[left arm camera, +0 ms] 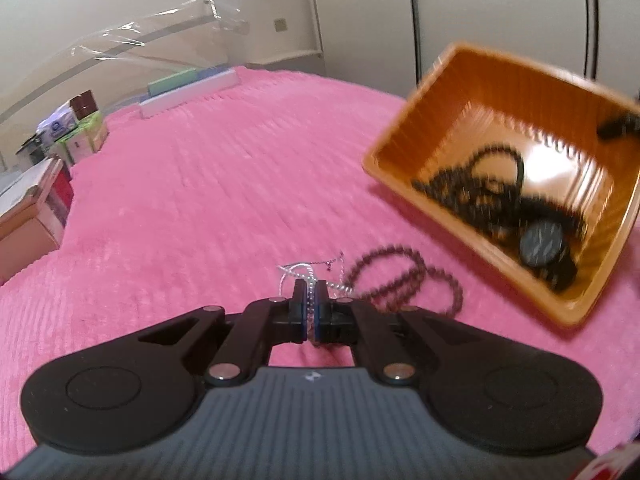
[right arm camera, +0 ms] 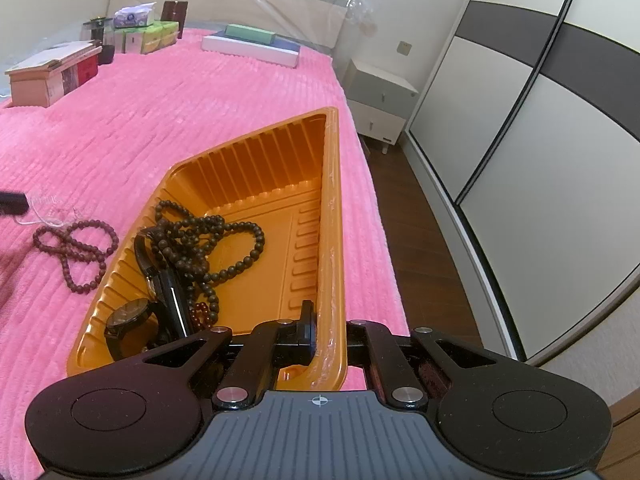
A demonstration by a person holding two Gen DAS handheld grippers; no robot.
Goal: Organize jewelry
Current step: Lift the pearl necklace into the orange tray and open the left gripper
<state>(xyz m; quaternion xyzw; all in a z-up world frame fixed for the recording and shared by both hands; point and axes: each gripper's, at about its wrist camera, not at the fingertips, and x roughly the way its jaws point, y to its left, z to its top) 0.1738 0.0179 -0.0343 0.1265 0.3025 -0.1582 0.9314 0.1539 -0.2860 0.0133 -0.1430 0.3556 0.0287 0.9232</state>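
We worked on a pink bedspread (right arm camera: 168, 120), with the orange tray (right arm camera: 256, 160) as our landmark, sitting near the bed's right edge. It looked tipped up rather than flat, though we could not be sure from these angles.

Inside the tray lay a long dark bead string (right arm camera: 216, 240), a black watch (right arm camera: 128, 320) at the near left corner, and a small reddish bead piece (right arm camera: 202, 314) beside it. By our judgement, these 3 pieces were already sorted.

Just left of the tray, on the spread, lay a brown bead string (right arm camera: 76, 252), loosely looped and not yet collected. Further left of that sat a thin silver chain (left arm camera: 304, 276).

Our right gripper (right arm camera: 320, 332) was clamped on the tray's near right wall, 1 finger inside and 1 outside, steadying it.

Our left gripper (left arm camera: 311, 300) had its fingers pressed together on the silver chain, which trailed off toward the brown beads; the chain's far end seemed to rest on the spread.

What was left, as we judged it: carry the chain into the tray, then the brown beads, 2 pieces in all.
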